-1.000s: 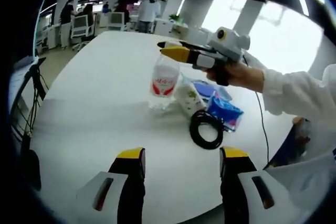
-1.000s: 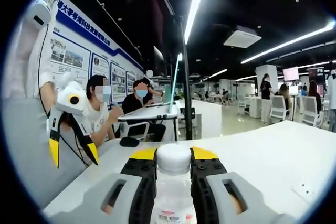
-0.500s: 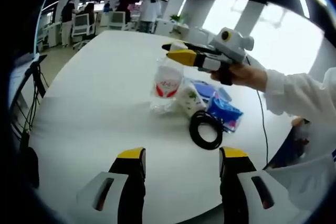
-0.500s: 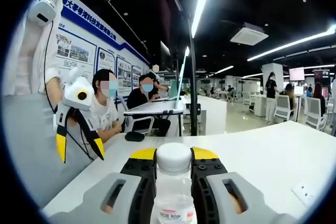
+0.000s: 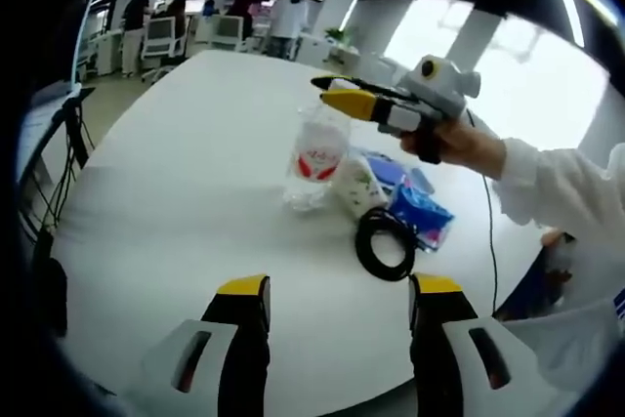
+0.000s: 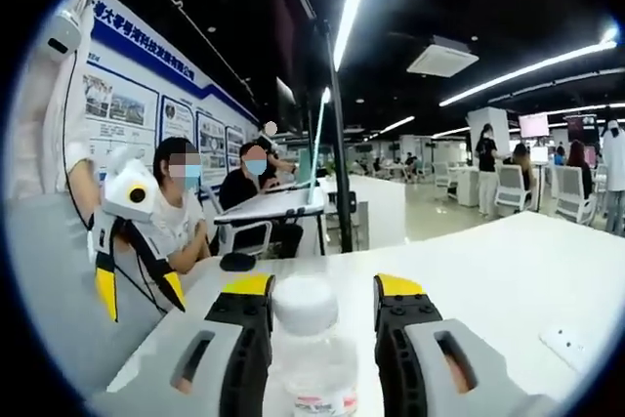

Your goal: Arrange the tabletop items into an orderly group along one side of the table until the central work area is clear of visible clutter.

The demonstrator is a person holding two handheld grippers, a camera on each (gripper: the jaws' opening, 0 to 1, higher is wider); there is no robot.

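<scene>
A clear water bottle (image 5: 314, 158) with a red label stands on the white table (image 5: 186, 183), just left of the other items. My right gripper (image 5: 337, 93) hovers at its cap, held by a hand in a white sleeve. Seen along that gripper, the white cap (image 6: 305, 305) sits between the jaws, close to the left one, with a gap on the right; my right gripper (image 6: 324, 290) is open. My left gripper (image 5: 339, 290) is open with nothing in it, low over the near table edge. The same left gripper (image 6: 137, 295) hangs at the left, jaws pointing down.
Right of the bottle lie a small white pack with green print (image 5: 356, 183), a blue tissue pack (image 5: 420, 212), a flat blue item (image 5: 386, 165) and a coiled black cable (image 5: 384, 246). People sit at a desk (image 6: 278, 207) behind. A small white plate (image 6: 569, 341) lies on the table.
My right gripper's jaws have spread apart and let go of the bottle's neck. The left gripper stays open; its view has shifted slightly.
</scene>
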